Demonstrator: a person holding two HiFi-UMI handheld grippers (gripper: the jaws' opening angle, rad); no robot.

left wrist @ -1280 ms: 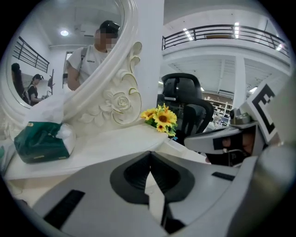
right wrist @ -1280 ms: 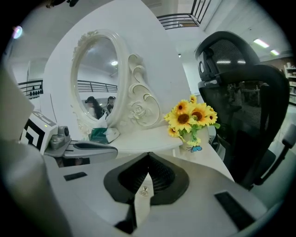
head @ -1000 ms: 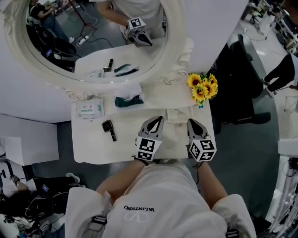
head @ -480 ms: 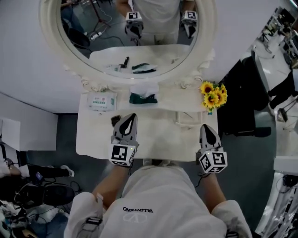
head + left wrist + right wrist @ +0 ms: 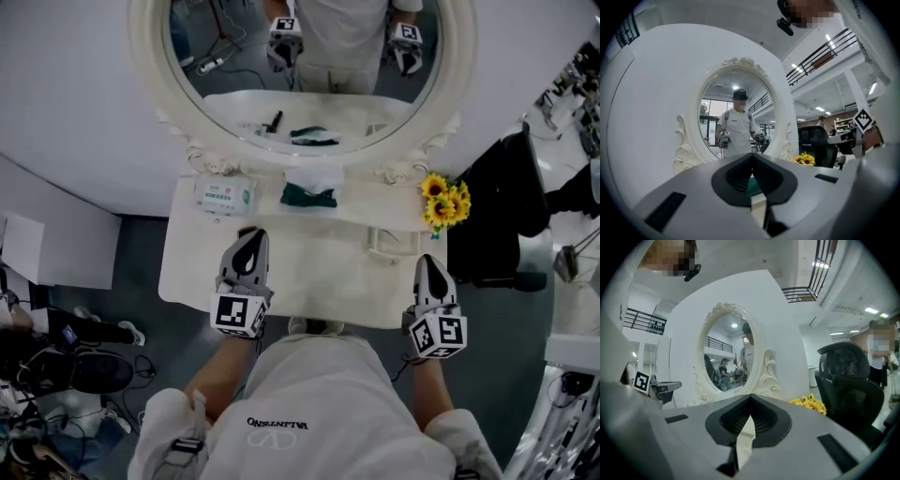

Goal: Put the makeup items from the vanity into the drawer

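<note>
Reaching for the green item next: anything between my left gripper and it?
Nothing visible. Only bare vanity top lies between the left gripper and the green item; the white packet sits off to the side.

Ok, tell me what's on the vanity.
On the vanity: a white packet, a green item and sunflowers. The left gripper and right gripper cover whatever lies beneath them.

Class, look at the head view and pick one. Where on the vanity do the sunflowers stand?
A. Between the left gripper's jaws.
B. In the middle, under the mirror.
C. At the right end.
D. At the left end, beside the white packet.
C: the sunflowers stand at the right end of the vanity, while the white packet lies at the left end and the dark green item in the middle.
</note>
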